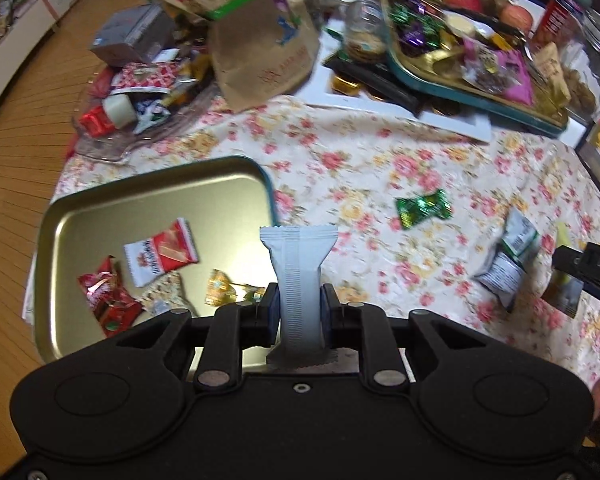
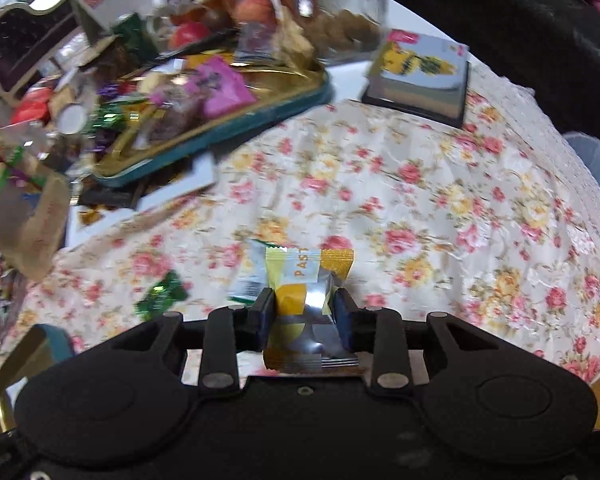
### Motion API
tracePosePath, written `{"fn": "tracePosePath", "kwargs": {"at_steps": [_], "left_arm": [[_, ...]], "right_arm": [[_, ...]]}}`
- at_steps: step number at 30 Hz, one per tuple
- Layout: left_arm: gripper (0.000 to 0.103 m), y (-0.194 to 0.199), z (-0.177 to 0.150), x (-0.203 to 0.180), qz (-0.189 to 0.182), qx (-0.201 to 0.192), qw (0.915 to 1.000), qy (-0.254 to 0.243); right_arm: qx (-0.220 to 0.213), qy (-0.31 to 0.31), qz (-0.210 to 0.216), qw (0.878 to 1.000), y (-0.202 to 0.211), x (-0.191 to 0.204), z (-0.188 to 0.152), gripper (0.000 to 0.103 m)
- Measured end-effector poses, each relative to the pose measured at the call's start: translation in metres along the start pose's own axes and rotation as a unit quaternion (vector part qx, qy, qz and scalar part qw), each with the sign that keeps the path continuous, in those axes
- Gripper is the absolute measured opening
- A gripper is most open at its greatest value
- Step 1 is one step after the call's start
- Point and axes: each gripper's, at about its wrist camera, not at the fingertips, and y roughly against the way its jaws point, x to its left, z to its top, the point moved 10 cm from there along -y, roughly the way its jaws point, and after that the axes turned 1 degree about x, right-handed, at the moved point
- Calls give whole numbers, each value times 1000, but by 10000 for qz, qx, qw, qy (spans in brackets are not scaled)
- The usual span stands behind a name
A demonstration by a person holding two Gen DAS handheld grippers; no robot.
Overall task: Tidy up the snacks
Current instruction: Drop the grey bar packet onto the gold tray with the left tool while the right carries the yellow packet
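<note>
Floral tablecloth (image 1: 380, 152) spans both views, its far edge crowded with a loaded gold tray (image 1: 452, 64) at about 1 o'clock in the left wrist view. The emptier gold tin tray (image 1: 148, 196), already holding a few wrapped sweets, lies at 10 to 11 o'clock from the left gripper (image 1: 299, 308), just beside its fingers and partly beneath them. That gripper is closed nearly as far as it goes on a white snack bar (image 1: 298, 272), pads pinching the wrapper's waist; the bar's long axis runs along the fingers, toward 12 o'clock, its crimped end fanning out above the tray's near right corner. The right gripper (image 2: 303, 312) is clamped on a yellow-and-silver pastry packet (image 2: 304, 292), a wider grip, the packet likewise pointing to 12 o'clock. From this gripper only a corner of the tin tray (image 2: 4, 376) shows, at 8 to 9 o'clock and well apart. Judged from this, the left hand is the nearer to the tray and would deliver first. A green candy (image 1: 422, 208) and a grey sachet (image 1: 508, 264) lie loose on the cloth, not yet collected.
</note>
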Motion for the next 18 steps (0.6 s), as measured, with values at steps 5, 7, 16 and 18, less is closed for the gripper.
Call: {"fn": "tracePosePath", "kwargs": {"at_steps": [5, 7, 16, 18], "left_arm": [[27, 4, 8, 39, 257, -148, 9990, 328], [28, 4, 11, 58, 338, -148, 9979, 529], [28, 3, 11, 140, 623, -85, 9882, 1397], [28, 4, 10, 154, 641, -109, 9858, 1550]], "right_arm": [[-109, 302, 561, 9979, 21, 52, -6, 33], [-95, 436, 809, 9957, 27, 73, -11, 33], [59, 1158, 1704, 9785, 52, 161, -48, 33], [137, 1332, 1841, 9738, 53, 176, -59, 33]]}}
